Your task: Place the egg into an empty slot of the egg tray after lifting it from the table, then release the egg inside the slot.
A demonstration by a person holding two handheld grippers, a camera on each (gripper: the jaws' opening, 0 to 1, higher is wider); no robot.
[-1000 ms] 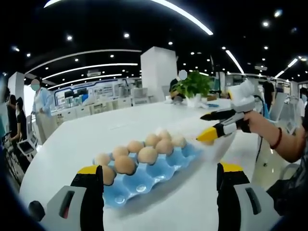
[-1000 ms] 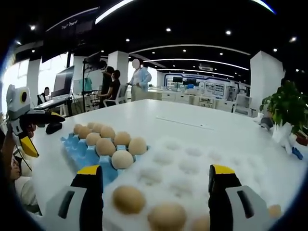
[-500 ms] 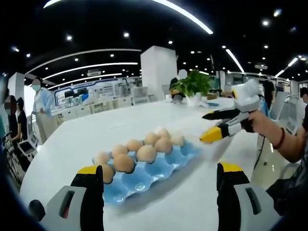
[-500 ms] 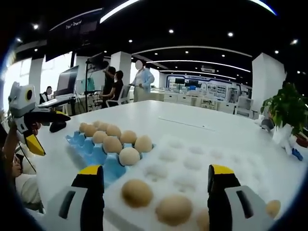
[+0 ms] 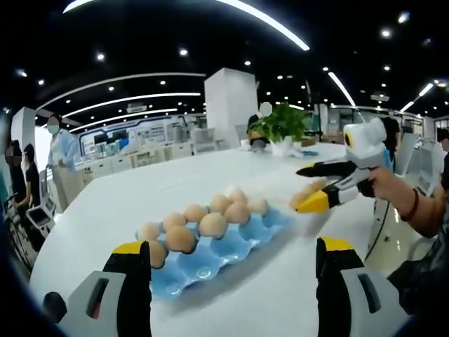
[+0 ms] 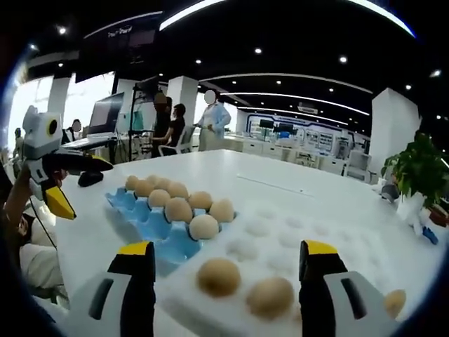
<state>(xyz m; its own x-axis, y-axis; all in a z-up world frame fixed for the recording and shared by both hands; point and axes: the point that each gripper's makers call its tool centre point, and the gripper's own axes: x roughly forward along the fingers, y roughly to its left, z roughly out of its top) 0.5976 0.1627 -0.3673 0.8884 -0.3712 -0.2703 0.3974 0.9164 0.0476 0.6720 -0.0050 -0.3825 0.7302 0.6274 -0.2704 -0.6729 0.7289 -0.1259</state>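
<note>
Right gripper (image 6: 219, 281) jaws apart, empty, aimed at eggs (image 6: 219, 276) on the white tray (image 6: 280, 232) at 6 o'clock, blue egg tray (image 6: 151, 219) at 9, left gripper (image 5: 235, 288) apart too; probably off-centre closing could roll or crack the egg.

White tray (image 6: 280, 232) – near edge cut off
</note>
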